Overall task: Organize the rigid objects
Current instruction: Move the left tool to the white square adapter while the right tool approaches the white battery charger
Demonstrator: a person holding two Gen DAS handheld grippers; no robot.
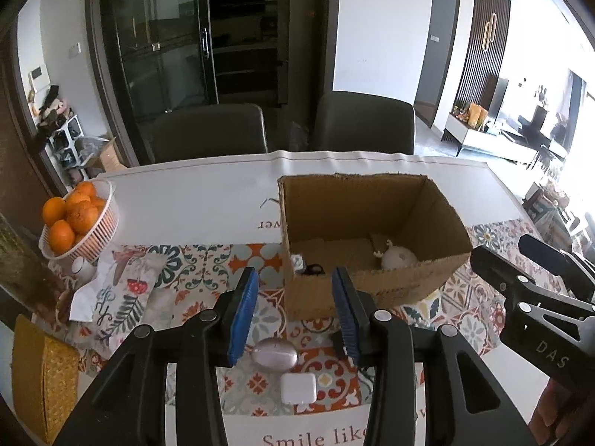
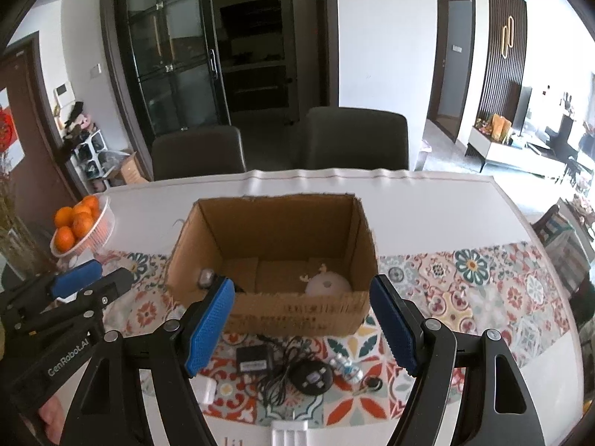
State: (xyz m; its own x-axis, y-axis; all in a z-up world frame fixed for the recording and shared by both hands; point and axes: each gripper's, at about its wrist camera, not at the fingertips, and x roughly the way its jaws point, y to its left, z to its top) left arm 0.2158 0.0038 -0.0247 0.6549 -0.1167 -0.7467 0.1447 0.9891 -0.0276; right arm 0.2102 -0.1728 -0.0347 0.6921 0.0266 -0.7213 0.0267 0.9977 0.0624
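An open cardboard box (image 1: 375, 282) (image 2: 290, 312) stands on the patterned tablecloth. Inside lie a white round toy (image 1: 398, 258) (image 2: 327, 284) and a small grey object (image 2: 206, 277). My left gripper (image 1: 295, 312) is open and empty, above a silver oval object (image 1: 275, 356) and a white charger cube (image 1: 298, 388). My right gripper (image 2: 303, 325) is open and empty, above a black adapter (image 2: 253, 362), a round black device with cable (image 2: 311, 375), a small bottle (image 2: 347, 368) and a key fob (image 2: 372, 384).
A white basket of oranges (image 1: 80, 219) (image 2: 80, 228) stands at the left. A tissue pack (image 1: 122, 290) and a woven yellow box (image 1: 42, 375) lie near the left edge. Two dark chairs (image 1: 208, 132) stand behind the table. A white ridged item (image 2: 290, 431) lies at the front.
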